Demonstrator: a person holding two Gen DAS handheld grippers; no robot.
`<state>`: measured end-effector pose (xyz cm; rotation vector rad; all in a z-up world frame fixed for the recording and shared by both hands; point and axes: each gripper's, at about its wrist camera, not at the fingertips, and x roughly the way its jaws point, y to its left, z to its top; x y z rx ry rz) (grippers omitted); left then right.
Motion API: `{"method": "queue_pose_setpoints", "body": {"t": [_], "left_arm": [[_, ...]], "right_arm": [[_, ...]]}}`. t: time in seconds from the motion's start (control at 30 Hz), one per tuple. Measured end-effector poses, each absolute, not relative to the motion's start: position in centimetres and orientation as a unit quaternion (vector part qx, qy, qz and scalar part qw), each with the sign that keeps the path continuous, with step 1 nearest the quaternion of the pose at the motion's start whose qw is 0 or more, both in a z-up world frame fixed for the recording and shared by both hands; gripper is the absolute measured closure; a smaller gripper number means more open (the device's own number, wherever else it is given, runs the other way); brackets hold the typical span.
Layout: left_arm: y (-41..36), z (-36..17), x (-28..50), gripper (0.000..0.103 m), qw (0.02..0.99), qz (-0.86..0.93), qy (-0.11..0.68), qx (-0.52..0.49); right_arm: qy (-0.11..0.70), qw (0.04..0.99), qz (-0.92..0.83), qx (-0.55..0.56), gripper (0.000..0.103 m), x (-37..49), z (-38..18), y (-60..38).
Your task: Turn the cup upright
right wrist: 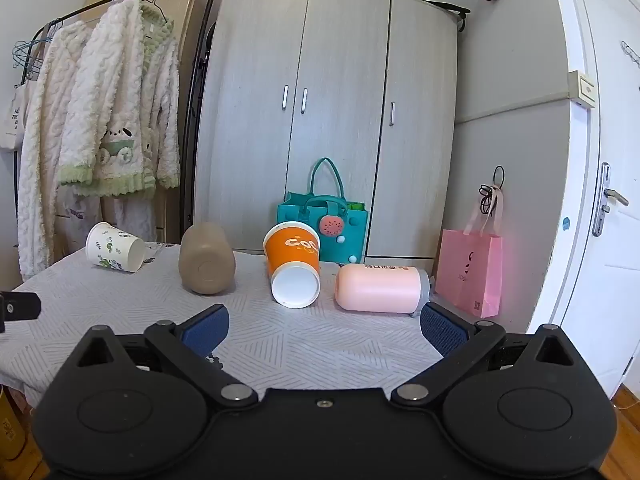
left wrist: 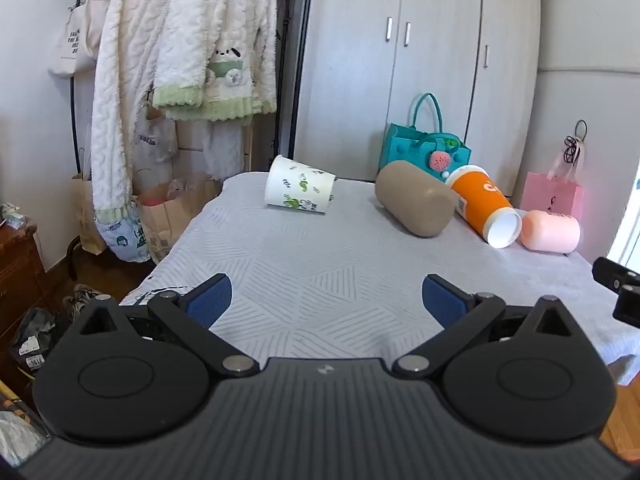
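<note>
Four cups lie on their sides on the worktop (right wrist: 100,320), which is covered with a grey patterned cloth. Taking the orange paper cup (right wrist: 294,266) as the landmark: it lies tipped with its white base toward the right wrist camera and its rim toward the teal tote bag (right wrist: 324,228) behind it. Just to its right lies the pink cup (right wrist: 378,288), close beside it but seemingly not touching, though the gap is hard to judge. To the orange cup's left lies the beige cup (right wrist: 206,264), base toward the camera, and in the left wrist view the two appear to touch. Well beyond the beige cup, near the worktop's far left corner, lies the white paper cup with green print (left wrist: 300,190).

The left claw (left wrist: 326,298) is spread wide, hovering over bare cloth and holding nothing. The right claw (right wrist: 324,326) is likewise spread wide and empty, just in front of the orange cup and the pink cup.
</note>
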<state>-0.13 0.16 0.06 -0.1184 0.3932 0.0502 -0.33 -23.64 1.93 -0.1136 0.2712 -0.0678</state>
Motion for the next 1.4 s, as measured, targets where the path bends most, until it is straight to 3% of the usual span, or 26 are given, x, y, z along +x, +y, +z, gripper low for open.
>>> {"method": "queue_pose_setpoints", "body": {"t": [1.4], "left_arm": [[1.6,-0.3,-1.4,0.0,0.981,0.046,0.184,-0.043]], "right_arm": [[0.158,0.984,-0.042,-0.074,0.0,0.4,1.4,-22.6]]}}
